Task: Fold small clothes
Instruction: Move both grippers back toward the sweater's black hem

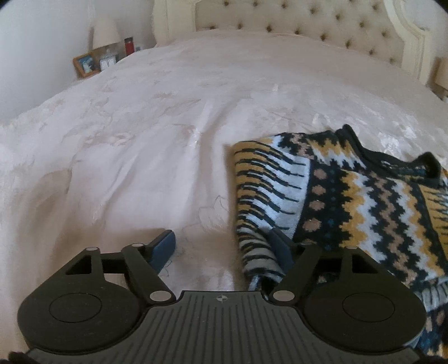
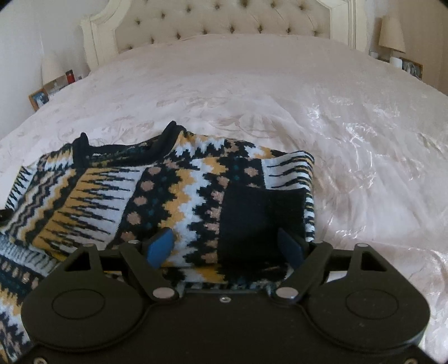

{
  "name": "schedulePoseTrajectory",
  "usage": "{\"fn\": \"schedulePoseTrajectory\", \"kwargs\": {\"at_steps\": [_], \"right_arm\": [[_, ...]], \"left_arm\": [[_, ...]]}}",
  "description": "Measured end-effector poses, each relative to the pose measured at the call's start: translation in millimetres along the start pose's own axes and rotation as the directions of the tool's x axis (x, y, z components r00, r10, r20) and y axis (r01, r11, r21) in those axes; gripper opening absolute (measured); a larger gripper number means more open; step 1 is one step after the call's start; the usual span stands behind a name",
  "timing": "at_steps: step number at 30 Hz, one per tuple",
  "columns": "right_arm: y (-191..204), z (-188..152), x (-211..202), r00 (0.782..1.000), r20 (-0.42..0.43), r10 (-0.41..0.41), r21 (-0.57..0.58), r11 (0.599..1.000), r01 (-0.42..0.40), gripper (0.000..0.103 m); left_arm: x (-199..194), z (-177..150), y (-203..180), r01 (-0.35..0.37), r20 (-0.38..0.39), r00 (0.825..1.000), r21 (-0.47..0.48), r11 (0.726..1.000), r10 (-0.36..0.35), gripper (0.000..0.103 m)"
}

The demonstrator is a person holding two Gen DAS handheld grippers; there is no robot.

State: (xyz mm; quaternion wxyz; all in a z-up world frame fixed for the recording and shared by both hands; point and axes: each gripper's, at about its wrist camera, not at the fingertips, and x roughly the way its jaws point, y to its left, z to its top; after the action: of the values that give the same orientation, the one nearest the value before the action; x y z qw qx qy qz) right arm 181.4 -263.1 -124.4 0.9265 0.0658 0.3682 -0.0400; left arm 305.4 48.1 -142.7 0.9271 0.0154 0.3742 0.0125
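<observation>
A patterned knit sweater (image 1: 364,196) in black, yellow, white and tan lies partly folded on the bed, its sleeves folded in over the body. It also shows in the right wrist view (image 2: 168,190). My left gripper (image 1: 224,246) is open at the sweater's left edge, its right finger (image 1: 280,249) against the folded sleeve, its left finger over bare bedspread. My right gripper (image 2: 226,246) is open, low over the sweater's right part, with the black sleeve cuff (image 2: 260,221) between its blue fingers (image 2: 161,246).
The pale satin bedspread (image 1: 140,140) covers the wide bed, with a tufted cream headboard (image 2: 224,19) at the back. Nightstands with lamps, photo frames (image 1: 85,64) and a red bottle (image 1: 128,44) stand at both sides.
</observation>
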Motion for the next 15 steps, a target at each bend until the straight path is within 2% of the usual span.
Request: {"fn": "schedulePoseTrajectory", "kwargs": {"at_steps": [2,3,4,6,9,15], "right_arm": [[1,2,0,1.0,0.0,-0.005,0.0,1.0,0.005,0.087],[2,2,0,1.0,-0.001,-0.005,-0.002,1.0,0.005,0.09],[2,2,-1,1.0,-0.004,-0.002,-0.002,1.0,0.002,0.098],[4,4,-6,1.0,-0.006,0.008,-0.002,1.0,-0.008,0.102],[4,2,-23,1.0,0.0,0.013,-0.002,1.0,-0.013,0.102],[-1,-4,-79,0.995,0.031,0.091,0.082,0.992,-0.093,0.102]], "left_arm": [[1,1,6,0.015,-0.003,1.0,-0.036,0.999,-0.015,0.081],[1,2,9,0.03,-0.007,1.0,-0.052,0.998,-0.03,0.081],[-1,3,13,0.051,-0.014,0.999,-0.067,0.996,-0.052,0.081],[-7,4,20,0.086,-0.027,0.996,-0.087,0.992,-0.089,0.081],[-24,1,26,0.131,-0.043,0.99,-0.112,0.985,-0.136,0.081],[-84,-10,31,0.188,0.0,0.982,-0.06,0.98,-0.188,0.081]]}}
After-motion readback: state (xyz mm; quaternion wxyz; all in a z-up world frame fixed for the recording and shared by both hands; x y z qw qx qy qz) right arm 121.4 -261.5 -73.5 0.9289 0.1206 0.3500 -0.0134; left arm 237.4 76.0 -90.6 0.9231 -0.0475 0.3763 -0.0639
